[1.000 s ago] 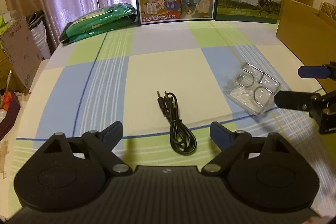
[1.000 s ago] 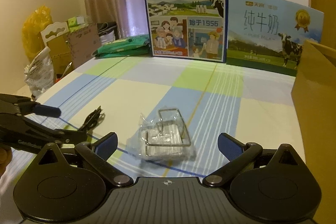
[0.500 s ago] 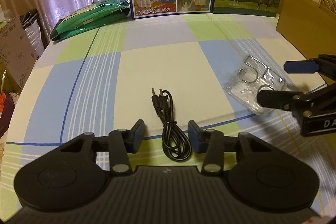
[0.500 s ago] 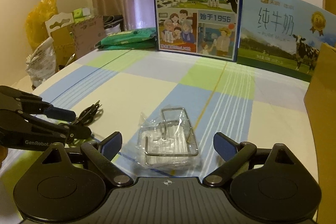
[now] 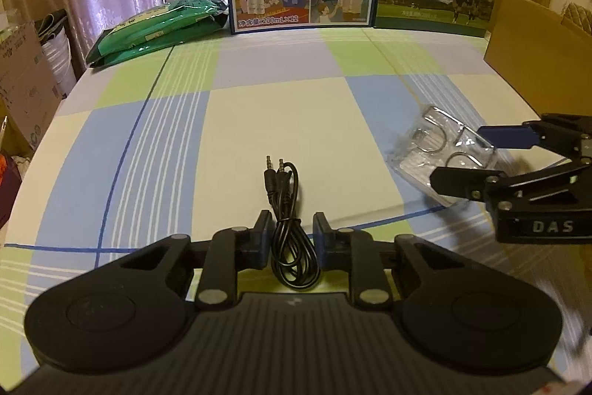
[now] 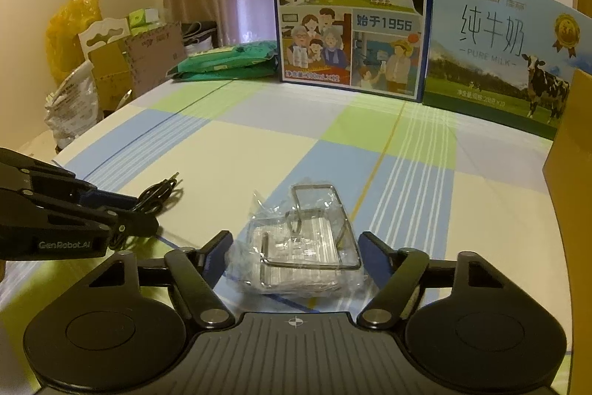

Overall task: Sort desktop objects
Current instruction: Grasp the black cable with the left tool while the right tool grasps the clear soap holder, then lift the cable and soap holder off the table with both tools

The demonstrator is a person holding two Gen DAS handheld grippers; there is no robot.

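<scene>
On my left wrist view, the left gripper [image 5: 289, 234] sits low over the checked surface [image 5: 277, 121] with its two fingers drawn in close on either side of the black audio cable [image 5: 286, 221]; the pads look just beside the cable's bundled middle, but I cannot tell whether they are actually pressing it, so I cannot say it is gripped. The cable lies coiled on the near part of the surface, its loop toward me and its two plugs pointing to the far side. On my right wrist view, the right gripper [image 6: 294, 256] is spread wide, its blue-padded fingers flanking the clear plastic packet [image 6: 296, 247] that holds a bent wire rack and some pale pieces; the fingers stand apart from the wrapping on both sides. That packet lies on the near right part of the surface, to the right of the cable and well apart from it. At the far edge stand two milk cartons [image 6: 351, 13], the dark blue one left of the pale one, with a green bag [image 5: 155, 24] lying to the far left. A brown cardboard box [image 5: 536, 62] rises at the right edge.
</scene>
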